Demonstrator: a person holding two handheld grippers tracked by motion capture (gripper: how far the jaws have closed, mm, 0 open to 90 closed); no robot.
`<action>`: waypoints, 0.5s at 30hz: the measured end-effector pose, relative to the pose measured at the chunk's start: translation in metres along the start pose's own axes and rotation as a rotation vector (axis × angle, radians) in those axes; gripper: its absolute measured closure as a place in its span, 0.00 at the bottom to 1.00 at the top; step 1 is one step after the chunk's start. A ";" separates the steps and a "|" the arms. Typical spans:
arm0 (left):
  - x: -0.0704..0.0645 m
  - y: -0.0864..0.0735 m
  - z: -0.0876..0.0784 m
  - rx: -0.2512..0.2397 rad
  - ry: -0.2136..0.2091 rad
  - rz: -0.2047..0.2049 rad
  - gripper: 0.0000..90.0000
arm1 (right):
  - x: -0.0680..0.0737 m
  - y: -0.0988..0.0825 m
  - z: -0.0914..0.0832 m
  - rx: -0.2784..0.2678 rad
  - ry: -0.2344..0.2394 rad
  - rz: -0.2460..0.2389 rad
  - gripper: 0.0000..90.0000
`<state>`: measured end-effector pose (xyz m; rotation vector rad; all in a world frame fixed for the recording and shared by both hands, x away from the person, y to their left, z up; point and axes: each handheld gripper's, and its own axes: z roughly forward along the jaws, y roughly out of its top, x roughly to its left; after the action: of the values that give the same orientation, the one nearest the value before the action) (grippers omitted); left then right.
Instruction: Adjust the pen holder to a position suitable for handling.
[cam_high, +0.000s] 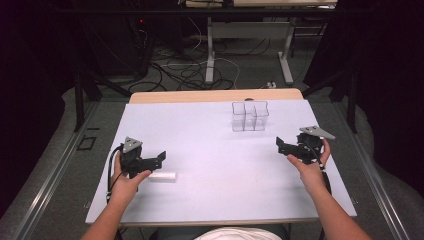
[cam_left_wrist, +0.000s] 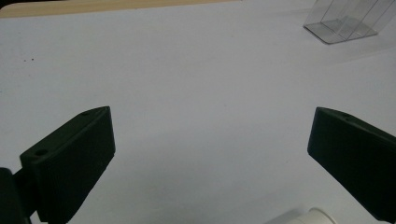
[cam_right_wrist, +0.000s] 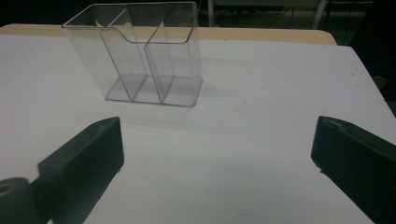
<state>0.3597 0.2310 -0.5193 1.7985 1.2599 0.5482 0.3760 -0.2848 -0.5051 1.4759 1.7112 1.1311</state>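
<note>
High view shows the left gripper (cam_high: 161, 158) at the lower left of the frame, jaws spread wide and empty, with a white cylinder (cam_high: 162, 176) lying on its side on the desk (cam_high: 210, 165) just below them. The right gripper (cam_high: 280, 144) hovers at the right, jaws likewise wide apart and holding nothing. A clear divided organizer (cam_high: 249, 116) stands upright at the upper centre. To pick up the cylinder cleanly, judged from this layout: lower the left jaws to straddle its middle, square to its long axis, then close. No brand, label or writing is legible.
</note>
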 end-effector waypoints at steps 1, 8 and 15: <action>0.000 0.000 0.000 0.000 0.000 0.000 0.01 | 0.001 0.000 0.000 0.000 -0.003 -0.006 0.05; 0.002 0.001 -0.001 -0.003 0.007 -0.013 0.01 | 0.001 -0.001 0.002 0.001 0.012 0.007 0.17; -0.001 0.001 -0.002 -0.010 0.013 -0.003 0.01 | 0.000 0.001 0.007 0.008 0.039 -0.021 0.26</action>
<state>0.3586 0.2311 -0.5168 1.7872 1.2657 0.5642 0.3824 -0.2833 -0.5073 1.4468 1.7550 1.1503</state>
